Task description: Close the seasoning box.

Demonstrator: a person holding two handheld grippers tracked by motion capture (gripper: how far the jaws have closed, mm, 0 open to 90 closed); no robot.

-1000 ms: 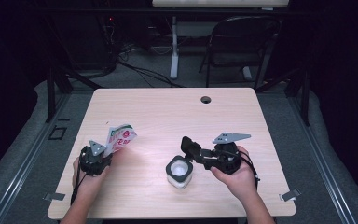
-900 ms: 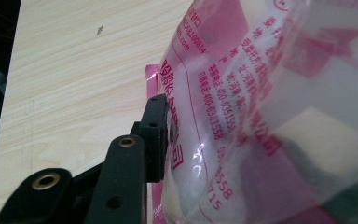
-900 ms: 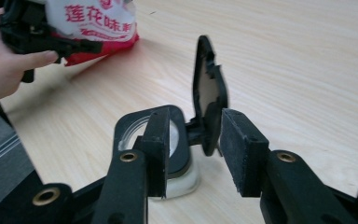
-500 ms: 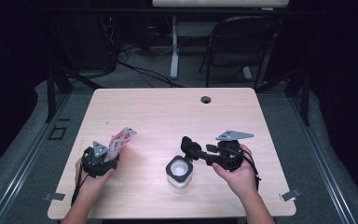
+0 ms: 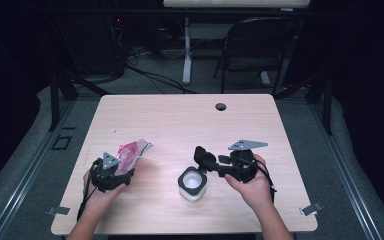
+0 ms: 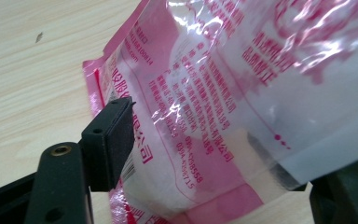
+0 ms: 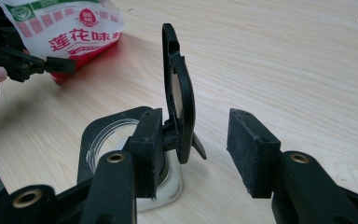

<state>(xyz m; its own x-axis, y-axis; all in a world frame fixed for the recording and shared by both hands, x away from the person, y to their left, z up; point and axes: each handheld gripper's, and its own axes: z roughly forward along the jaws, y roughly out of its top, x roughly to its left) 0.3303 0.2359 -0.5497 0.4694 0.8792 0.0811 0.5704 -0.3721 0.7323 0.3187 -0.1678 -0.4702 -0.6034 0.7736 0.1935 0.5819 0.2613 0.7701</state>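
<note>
Jaws of the left gripper [image 5: 114,167] have just been opening and now stand apart around the pink pouch [image 6: 223,93], left lying on the table [image 5: 180,120] (near its left edge). Jaws of the right gripper [image 7: 193,140] are spread around the upright lid [image 7: 177,93] of the container [image 5: 192,184]. A careless withdrawal could drag the pouch. Its long axis is pointed away, toward the table's far right.

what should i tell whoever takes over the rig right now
Left gripper: its jaws have just been opening; the pink packet lies loose between them on the table.
Right gripper: open, jaws either side of the raised lid of the container, not clamping it.
Done: lid flipped up, container open.
Left: probably get the packet's contents into the container; whether the packet is opened cannot be told.
</note>
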